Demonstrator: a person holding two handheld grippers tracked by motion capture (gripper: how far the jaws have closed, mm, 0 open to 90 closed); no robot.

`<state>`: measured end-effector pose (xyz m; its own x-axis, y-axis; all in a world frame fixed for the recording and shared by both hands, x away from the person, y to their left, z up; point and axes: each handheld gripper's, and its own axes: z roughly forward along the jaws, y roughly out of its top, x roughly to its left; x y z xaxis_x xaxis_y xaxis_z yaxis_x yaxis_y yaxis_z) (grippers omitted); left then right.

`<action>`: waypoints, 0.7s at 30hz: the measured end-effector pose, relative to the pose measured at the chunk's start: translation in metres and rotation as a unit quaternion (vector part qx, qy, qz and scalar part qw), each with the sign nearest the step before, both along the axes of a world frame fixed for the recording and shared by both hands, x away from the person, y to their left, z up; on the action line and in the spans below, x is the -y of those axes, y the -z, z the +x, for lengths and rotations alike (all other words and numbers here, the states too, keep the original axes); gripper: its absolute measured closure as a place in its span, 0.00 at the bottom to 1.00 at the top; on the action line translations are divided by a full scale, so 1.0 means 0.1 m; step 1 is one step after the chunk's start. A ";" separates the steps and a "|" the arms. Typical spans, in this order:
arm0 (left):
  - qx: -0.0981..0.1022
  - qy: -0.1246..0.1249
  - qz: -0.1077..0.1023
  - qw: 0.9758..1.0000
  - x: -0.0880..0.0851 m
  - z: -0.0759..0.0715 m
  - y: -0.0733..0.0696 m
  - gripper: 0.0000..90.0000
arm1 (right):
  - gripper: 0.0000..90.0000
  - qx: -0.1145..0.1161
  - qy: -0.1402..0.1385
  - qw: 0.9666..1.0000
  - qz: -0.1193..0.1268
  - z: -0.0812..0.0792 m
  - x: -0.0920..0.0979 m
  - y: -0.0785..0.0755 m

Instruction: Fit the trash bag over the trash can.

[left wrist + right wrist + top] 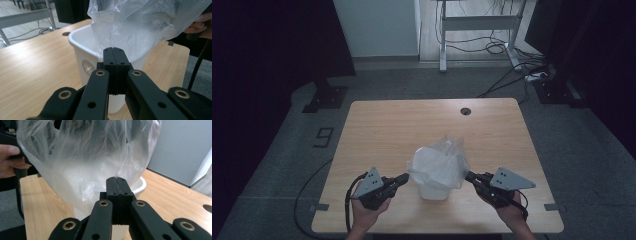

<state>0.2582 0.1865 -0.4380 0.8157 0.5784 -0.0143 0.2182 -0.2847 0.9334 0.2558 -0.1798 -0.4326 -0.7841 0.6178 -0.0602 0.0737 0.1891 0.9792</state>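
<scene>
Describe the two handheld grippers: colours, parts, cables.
Both the left gripper and right gripper are black, each topped by a grey three-cornered plate. Their linkage arms carry brass-ringed holes. A black cable trails from the left one. Forearms show no sleeves.

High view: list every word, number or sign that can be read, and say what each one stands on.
"9": dark number marked on the grey carpet floor, left of the light wooden table.
The round embossed mark on the white plastic bin has no letters that can be read.
</scene>
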 end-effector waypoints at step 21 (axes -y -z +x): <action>-0.005 -0.010 0.014 1.000 -0.07 0.08 0.10 1.00 | 0.99 -0.033 -0.003 0.999 -0.005 0.12 0.06 0.14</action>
<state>0.2659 0.1932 -0.4480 0.8039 0.5947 -0.0067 0.2340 -0.3060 0.9228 0.2674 -0.1853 -0.4465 -0.7899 0.6130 -0.0151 0.1367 0.2001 0.9702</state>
